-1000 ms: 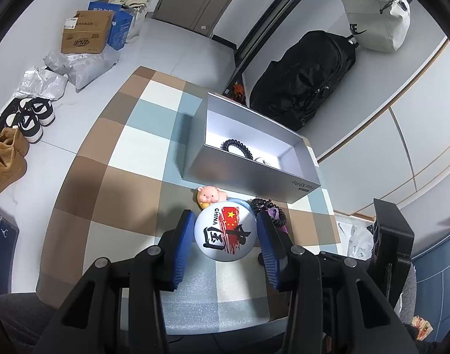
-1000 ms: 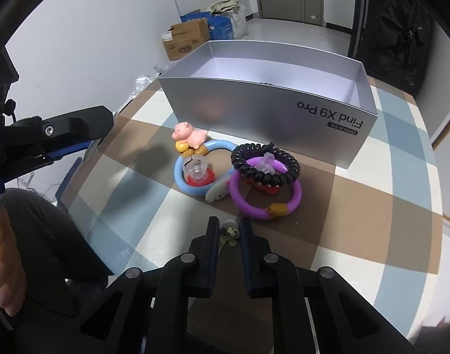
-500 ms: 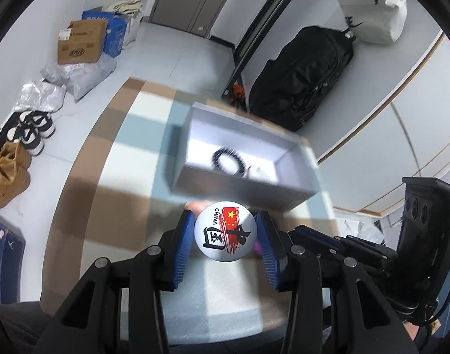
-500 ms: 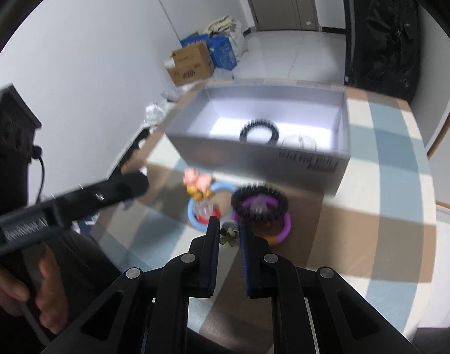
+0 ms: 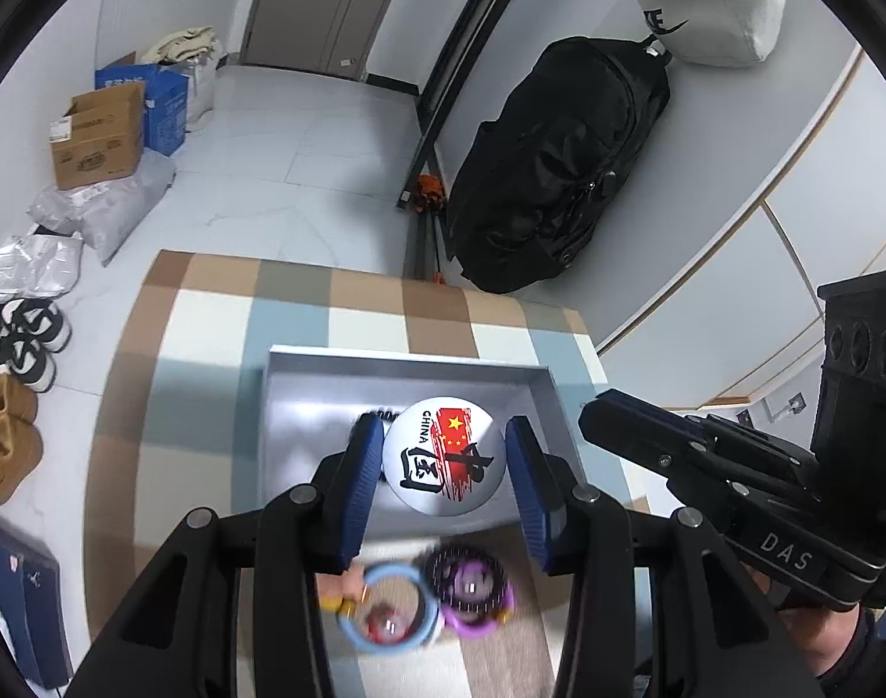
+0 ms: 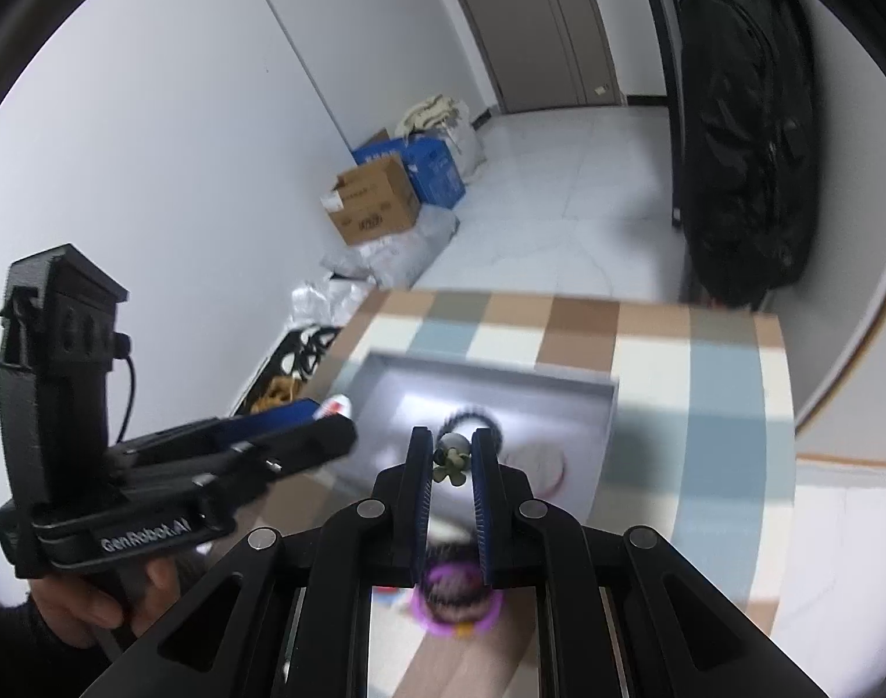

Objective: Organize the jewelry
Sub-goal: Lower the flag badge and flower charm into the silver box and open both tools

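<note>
Left wrist view: left tongs (image 5: 443, 459) clamp round badge (image 5: 444, 455) directly above open grey box (image 5: 303, 366) on table (image 5: 210, 314). Right tongs (image 6: 450, 456), narrow, pinch small charm (image 6: 452, 456), also over box. Both equally near; drop lies straight below.

1. A lived-in room of a home: shoes (image 5: 18, 343) lined along the left-edge wall.
2. Cardboard box (image 5: 97, 142) upper left, black bag (image 5: 553, 174) (large) by the door (image 5: 321, 6).
</note>
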The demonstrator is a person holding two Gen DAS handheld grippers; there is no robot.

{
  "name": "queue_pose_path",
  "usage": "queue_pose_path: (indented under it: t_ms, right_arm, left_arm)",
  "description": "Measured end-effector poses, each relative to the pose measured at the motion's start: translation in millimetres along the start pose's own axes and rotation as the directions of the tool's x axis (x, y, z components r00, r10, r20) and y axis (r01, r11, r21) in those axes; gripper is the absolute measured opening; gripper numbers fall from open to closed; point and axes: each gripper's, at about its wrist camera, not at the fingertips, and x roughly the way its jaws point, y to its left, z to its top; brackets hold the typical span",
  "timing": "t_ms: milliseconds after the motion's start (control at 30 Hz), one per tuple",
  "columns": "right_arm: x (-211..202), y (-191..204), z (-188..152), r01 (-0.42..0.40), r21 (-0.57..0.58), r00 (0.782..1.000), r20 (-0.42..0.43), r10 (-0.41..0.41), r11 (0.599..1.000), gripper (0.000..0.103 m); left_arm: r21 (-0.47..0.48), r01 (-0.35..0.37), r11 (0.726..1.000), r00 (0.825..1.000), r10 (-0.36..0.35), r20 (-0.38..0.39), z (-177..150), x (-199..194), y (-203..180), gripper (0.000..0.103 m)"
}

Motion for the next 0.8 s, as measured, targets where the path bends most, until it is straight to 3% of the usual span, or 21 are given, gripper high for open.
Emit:
queue_pose_path:
  t_ms: [133, 433, 800]
  right_arm:
    - [13, -12, 10, -0.017, 0.022, 1.0, -0.01, 0.018, 1.0, 0.012]
    - [40, -41, 14, -0.058, 0.096, 0.997, -0.041, 0.063, 0.994, 0.012]
    - [51, -48, 13, -0.065, 0.14, 0.995, -0.072, 0.076, 0.988, 0.012]
  left_arm:
    - [-0.014, 0.029, 0.999, 0.998, -0.03, -0.058, 10, 23, 8, 0.037]
    - [-0.038, 0.052, 0.998, 0.994, -0.056, -0.099, 13, 46, 19, 0.037]
    - [-0.053, 0.11, 0.993, 0.987, -0.116, -0.115, 17, 53, 16, 0.038]
